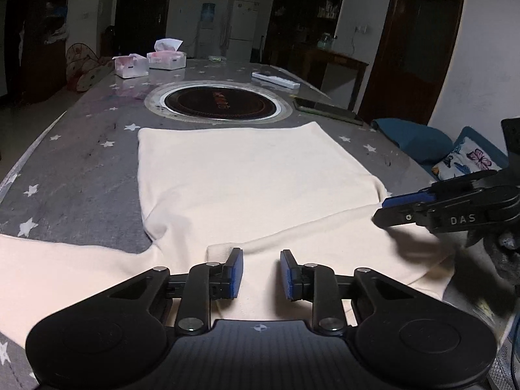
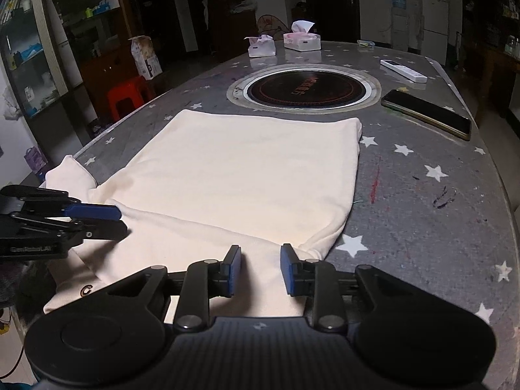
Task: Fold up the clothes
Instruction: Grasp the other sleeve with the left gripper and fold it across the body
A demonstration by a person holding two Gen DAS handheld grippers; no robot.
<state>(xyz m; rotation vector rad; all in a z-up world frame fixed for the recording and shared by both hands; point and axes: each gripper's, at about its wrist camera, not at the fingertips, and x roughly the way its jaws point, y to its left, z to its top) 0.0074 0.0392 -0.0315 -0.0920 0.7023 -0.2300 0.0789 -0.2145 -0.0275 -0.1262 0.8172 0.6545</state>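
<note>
A cream garment (image 1: 247, 175) is laid flat on a grey star-patterned table (image 1: 74, 175), its far hem just short of a round black cooktop (image 1: 222, 102) set into the tabletop. The near part is folded over, and one sleeve (image 1: 48, 260) is spread out to the left in the left wrist view.

The left gripper (image 1: 261, 271) is positioned low over the near edge of the garment. Its blue pads (image 1: 237, 268) are held apart with a clear gap between them; cloth is seen in that gap, but no pinch is made. The right gripper (image 2: 261, 268) is likewise set over the near edge, close to the garment's right corner, with its jaws parted and nothing clamped. Each gripper is visible from the side in the other's view, near the garment edge; whether the fingertips touch the cloth cannot be determined.

Beyond the cooktop, two tissue boxes (image 2: 302, 40) are noted. A phone (image 2: 425, 113) and a white remote (image 2: 403, 71) lie on the table's right side.
</note>
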